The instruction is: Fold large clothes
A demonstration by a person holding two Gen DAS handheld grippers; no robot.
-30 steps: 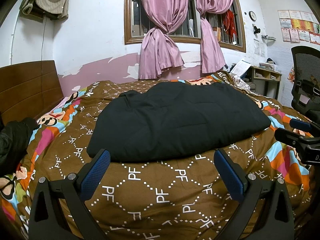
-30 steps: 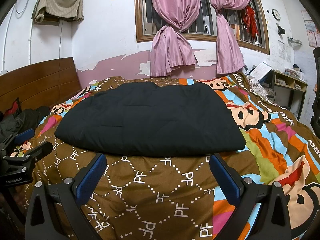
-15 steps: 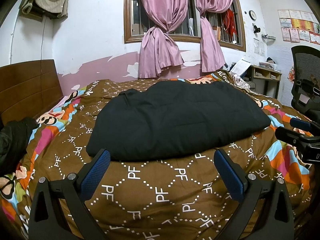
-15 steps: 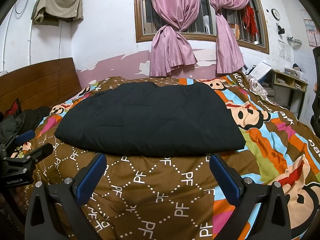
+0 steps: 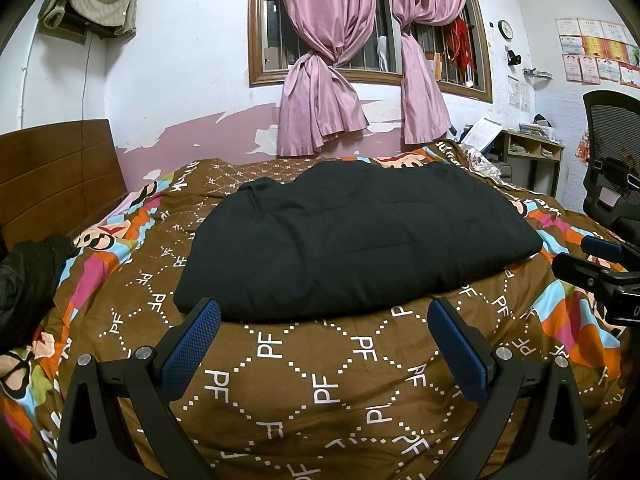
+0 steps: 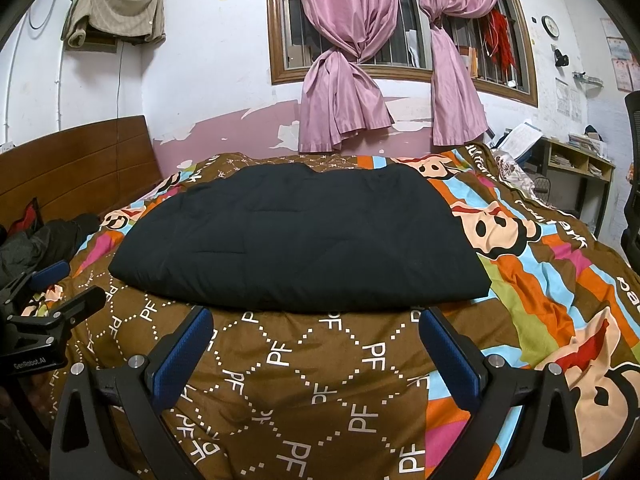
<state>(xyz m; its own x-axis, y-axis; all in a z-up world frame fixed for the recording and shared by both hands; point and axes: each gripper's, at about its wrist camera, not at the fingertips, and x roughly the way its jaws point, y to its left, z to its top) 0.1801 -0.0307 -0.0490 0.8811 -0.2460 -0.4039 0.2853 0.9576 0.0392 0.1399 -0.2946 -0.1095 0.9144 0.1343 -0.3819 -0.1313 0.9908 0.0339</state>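
A large black padded garment lies folded flat in the middle of the bed. My left gripper hovers open just short of the garment's near edge, its blue pads empty. My right gripper hangs open in the same way before the near edge, closer to the garment's right corner. Each gripper shows at the side of the other's view: the right gripper, the left gripper. Neither touches the cloth.
A brown patterned quilt covers the bed. Another dark garment is heaped at the left by the wooden headboard. A black office chair and a desk stand to the right.
Both grippers have hardly moved; the left view has crept slightly nearer the garment's edge. The garment lies as before.
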